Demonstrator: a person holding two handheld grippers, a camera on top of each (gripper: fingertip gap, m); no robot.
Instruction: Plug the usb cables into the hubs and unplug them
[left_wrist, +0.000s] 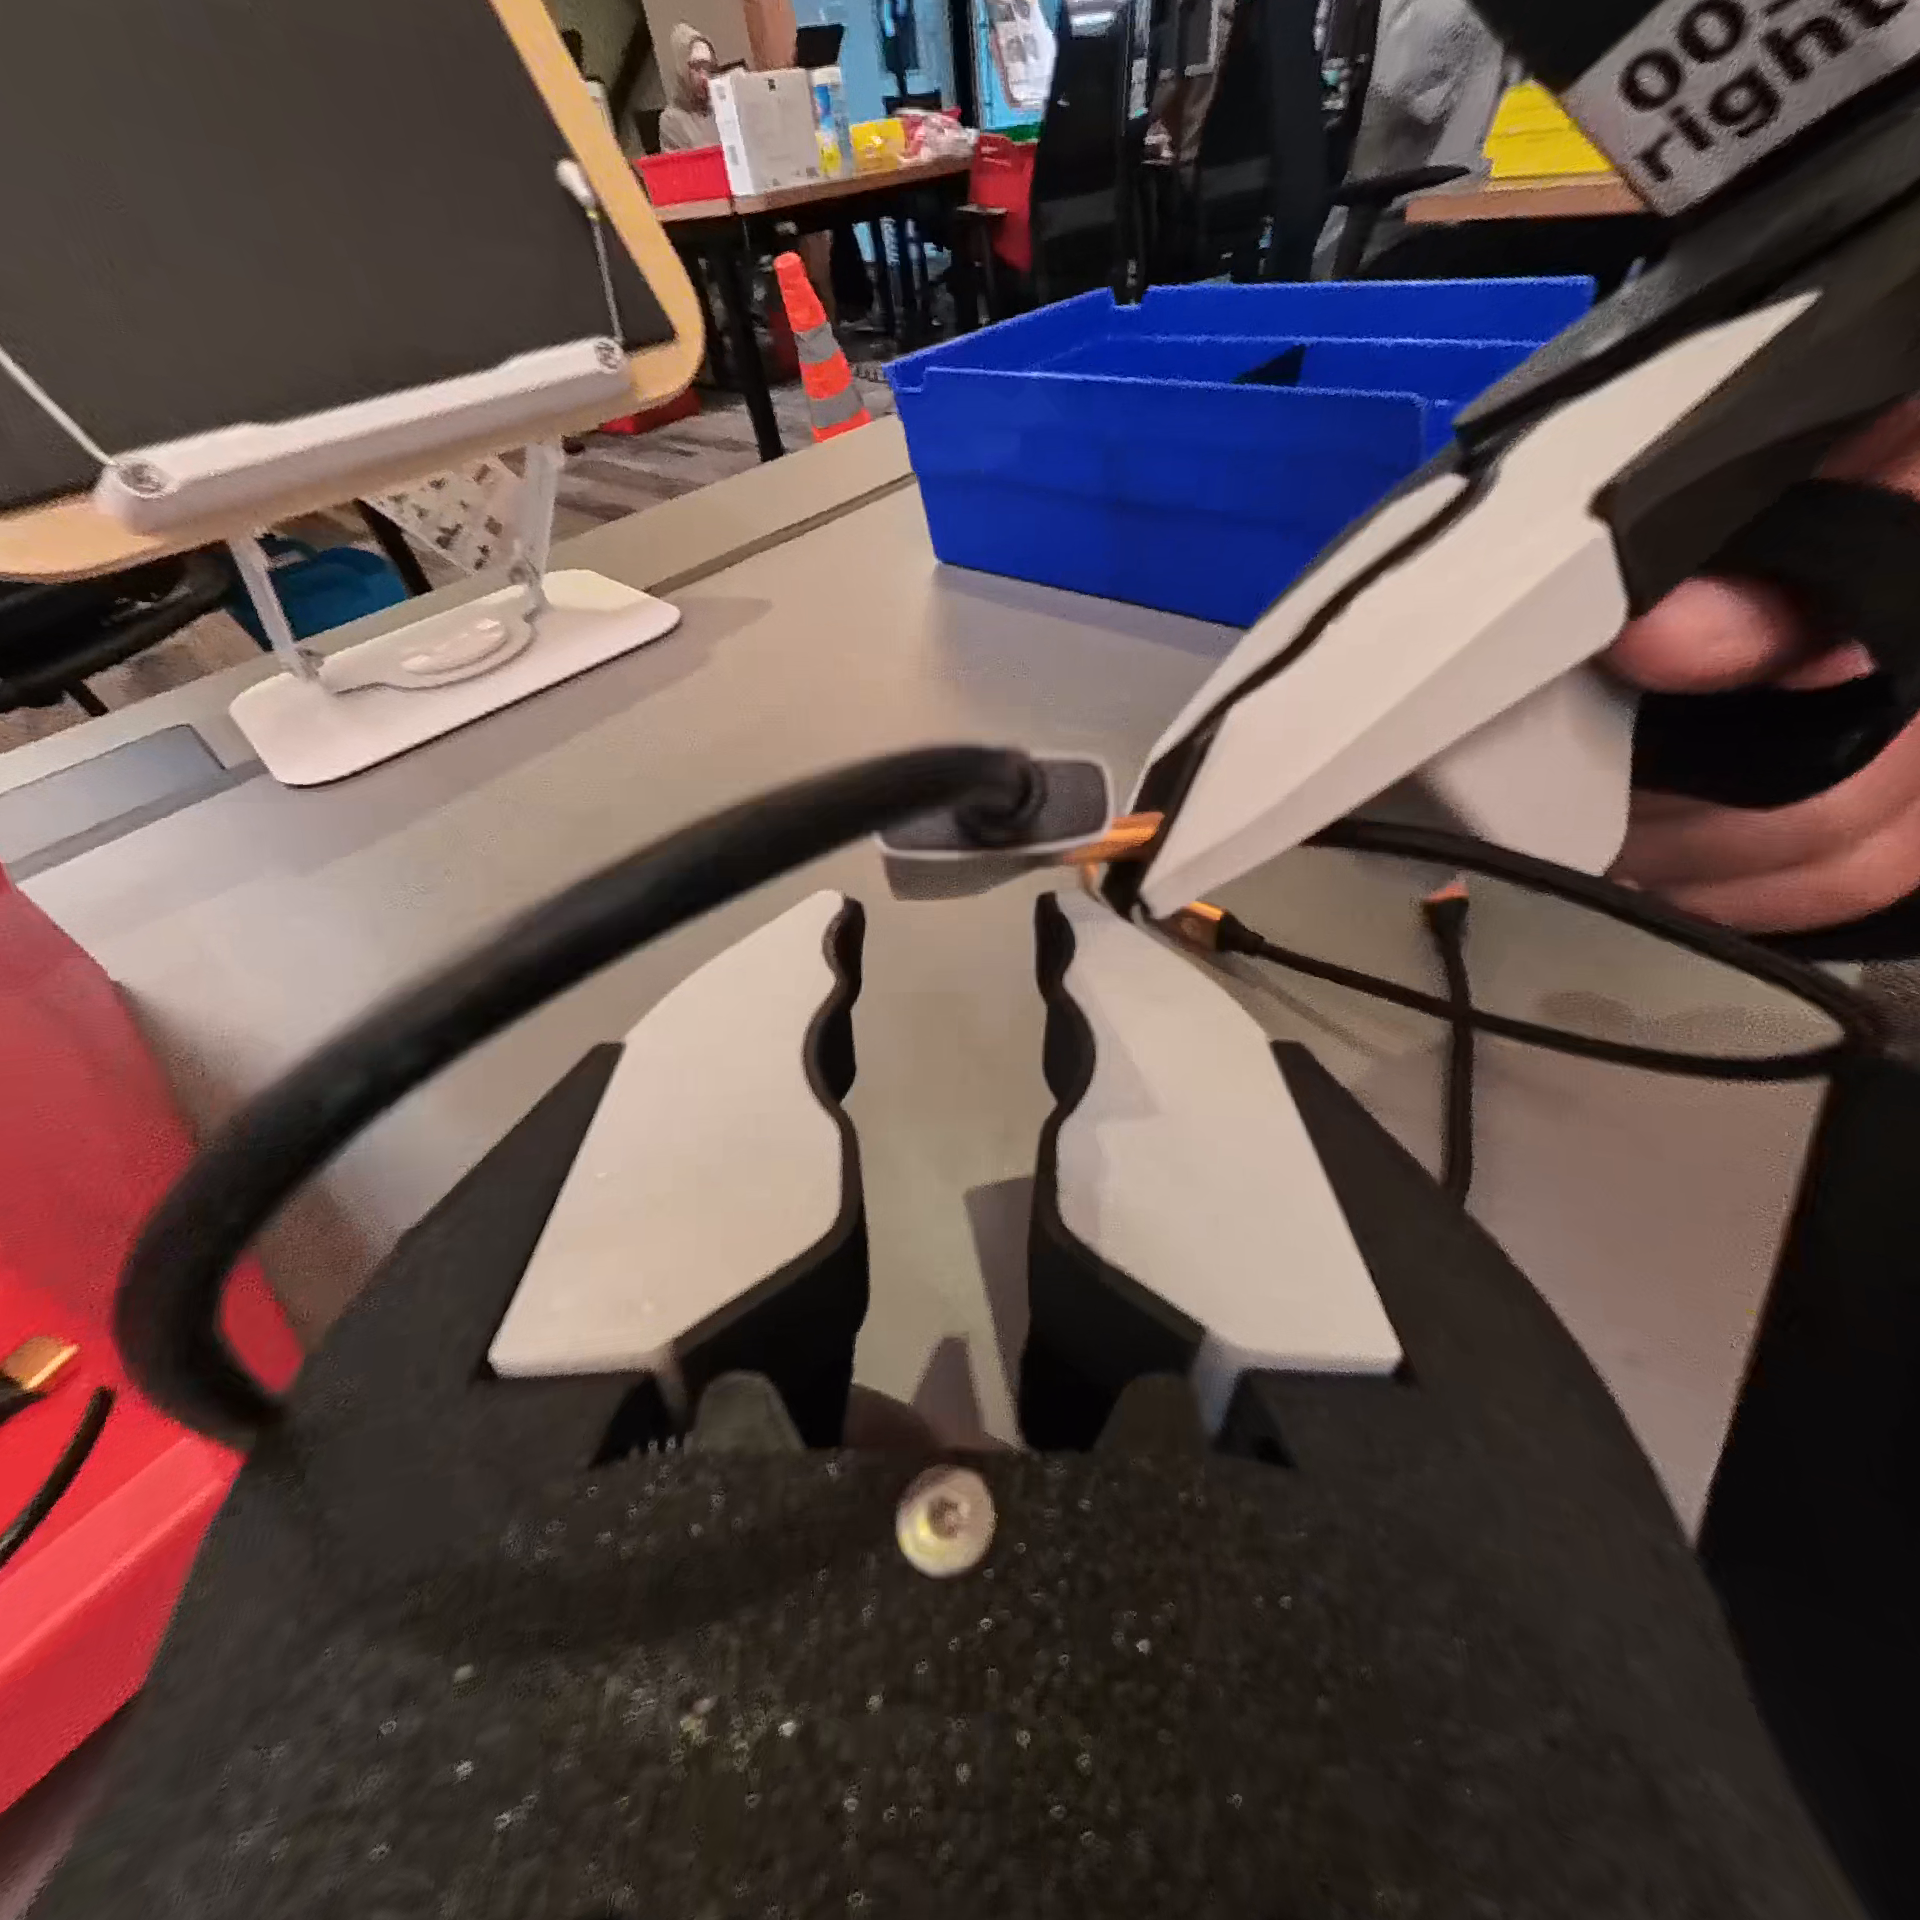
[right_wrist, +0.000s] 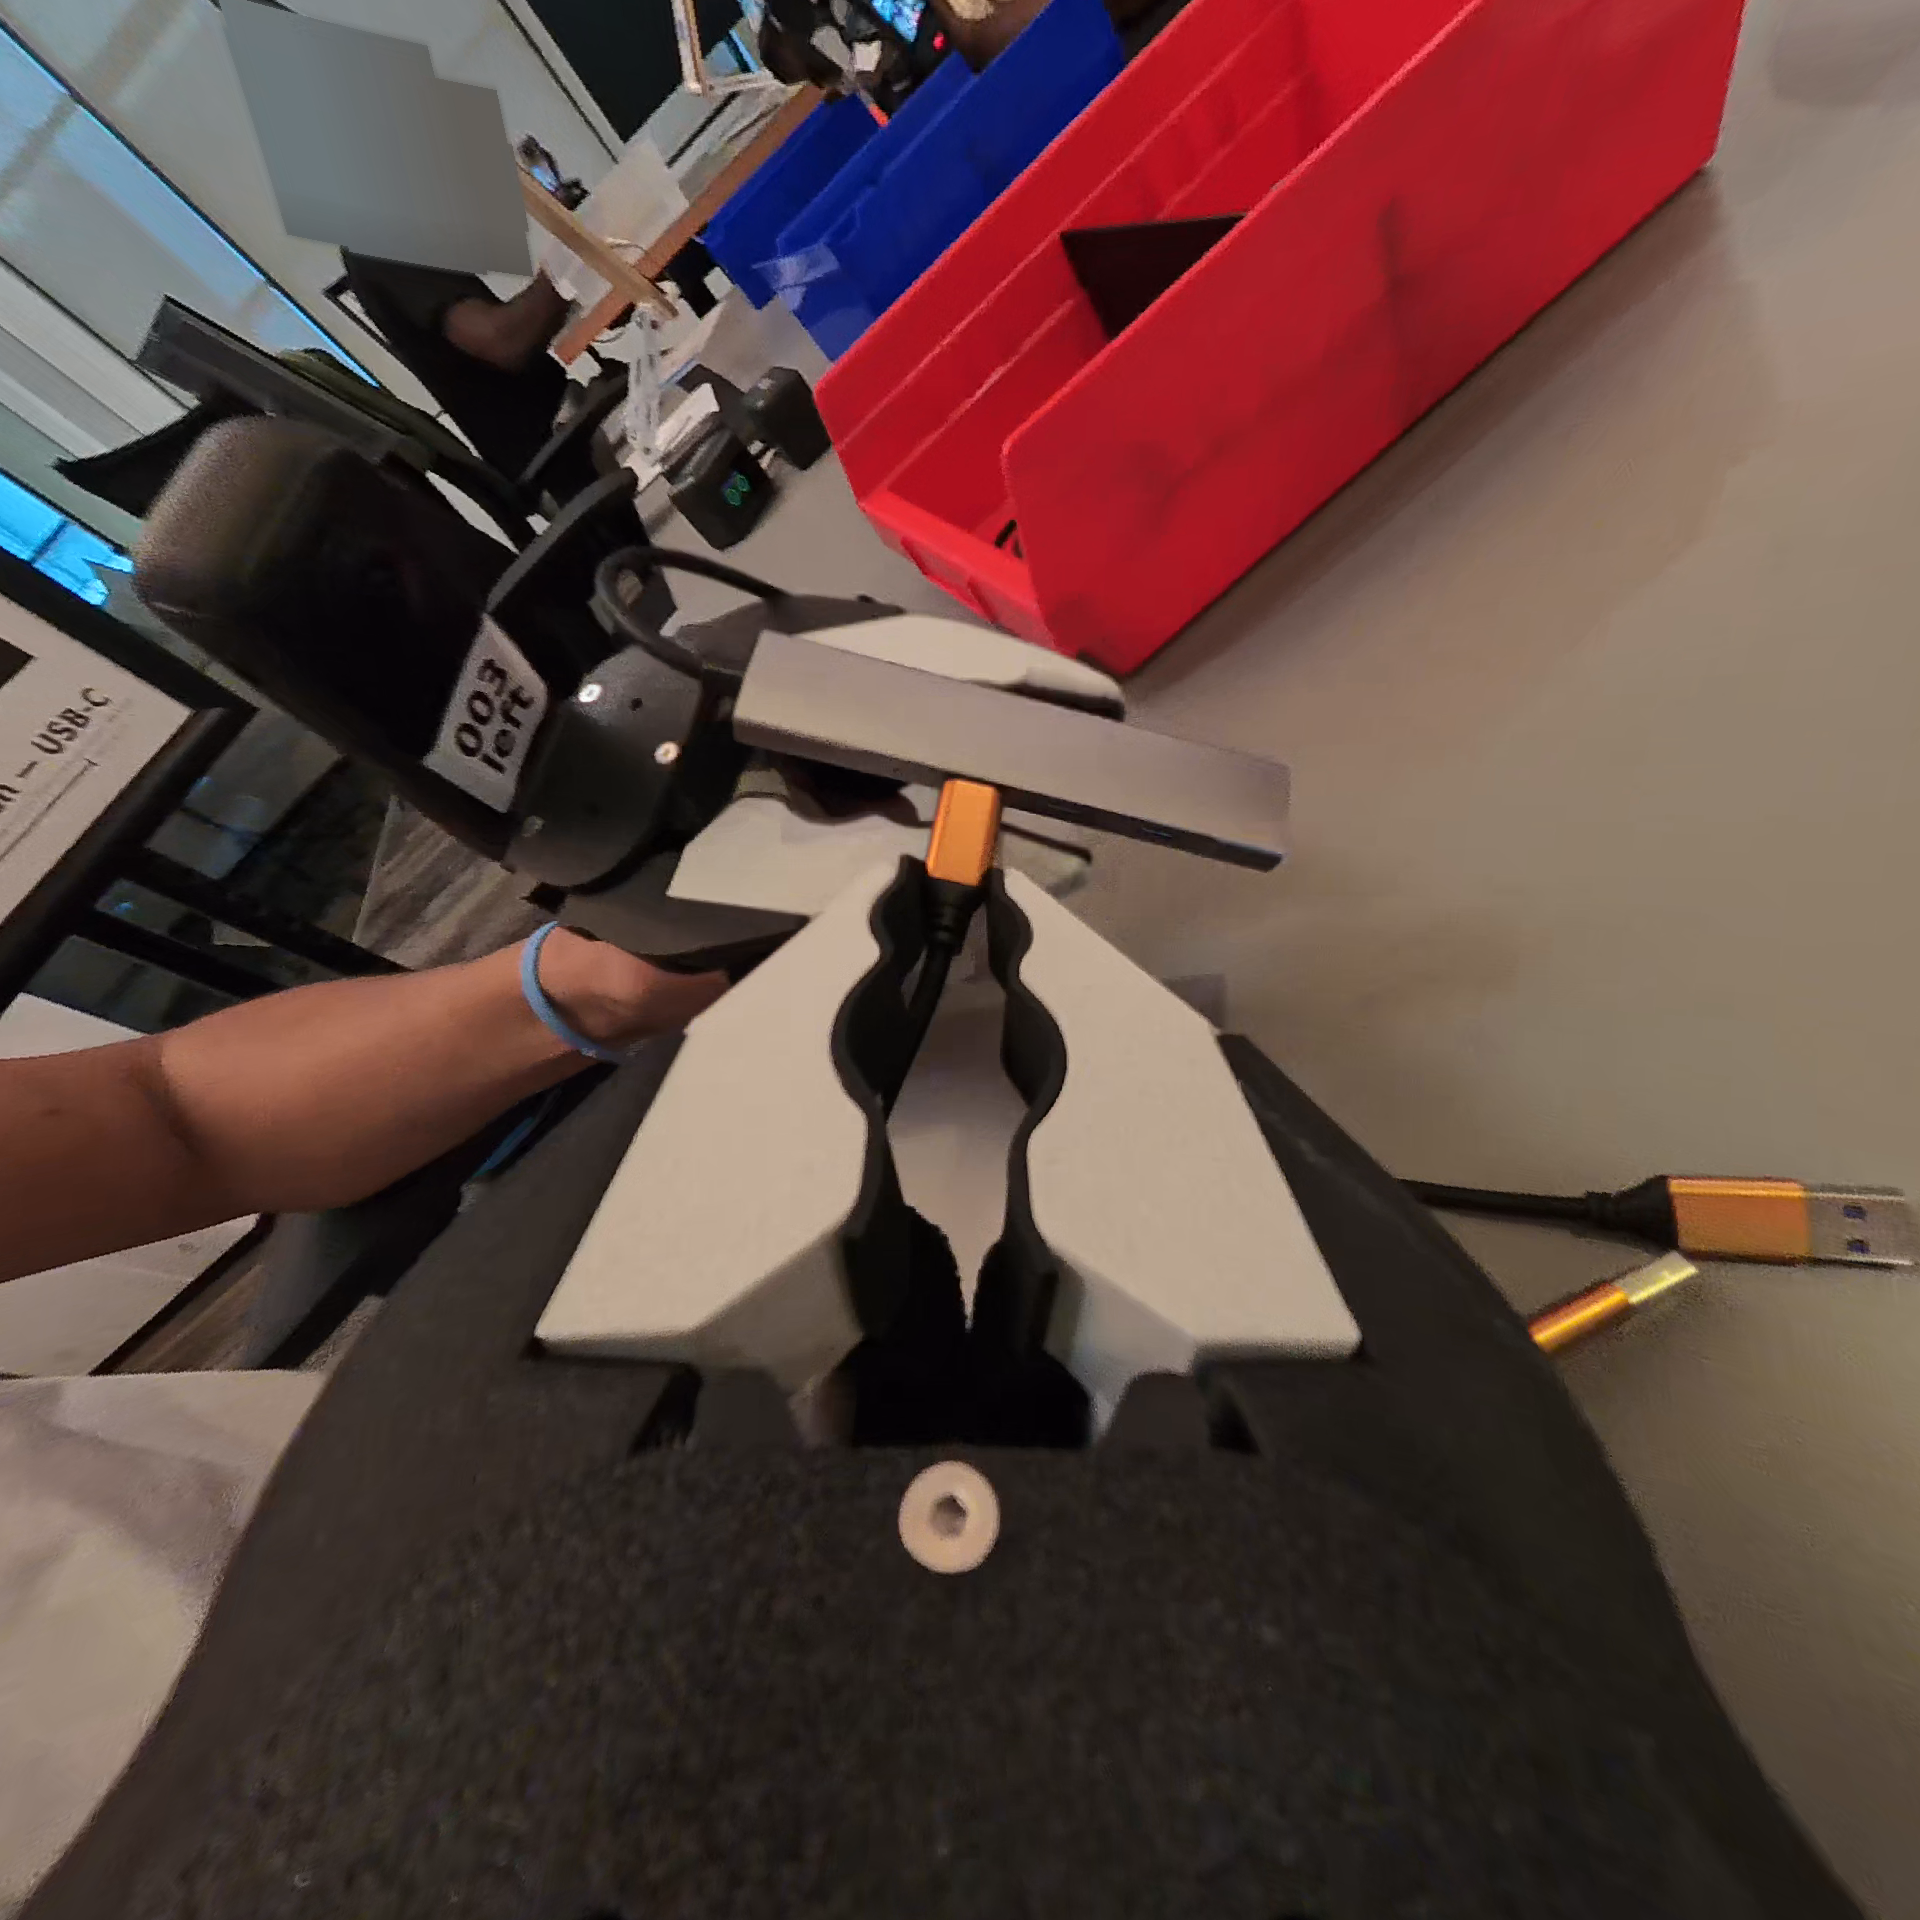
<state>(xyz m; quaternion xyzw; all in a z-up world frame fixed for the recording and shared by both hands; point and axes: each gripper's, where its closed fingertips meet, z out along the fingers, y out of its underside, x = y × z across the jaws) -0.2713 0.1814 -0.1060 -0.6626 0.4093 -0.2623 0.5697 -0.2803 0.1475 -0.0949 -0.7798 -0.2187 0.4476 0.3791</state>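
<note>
A grey USB hub (left_wrist: 992, 831) hovers above the table just past my left gripper's (left_wrist: 951, 914) tips. Its thick black cable (left_wrist: 499, 987) curls back to the left. My left gripper is open, with the table showing between its fingers. In the right wrist view the hub (right_wrist: 1039, 743) lies between the left gripper's (right_wrist: 1099, 771) spread fingers. My right gripper (right_wrist: 948, 894) is shut on an orange USB plug (right_wrist: 964, 831) that sits in the hub's side port. It comes in from the right in the left wrist view (left_wrist: 1132, 873).
Two loose orange-ended cables lie on the table, a USB-A plug (right_wrist: 1787, 1221) and a smaller plug (right_wrist: 1610, 1309). A red bin (right_wrist: 1299, 364) and blue bins (right_wrist: 883, 187) stand behind. In the left wrist view a blue bin (left_wrist: 1174, 468) stands at the back and a white stand (left_wrist: 447, 665) at the left. Only a small space, under 4 cm, lies between the two pairs of fingers.
</note>
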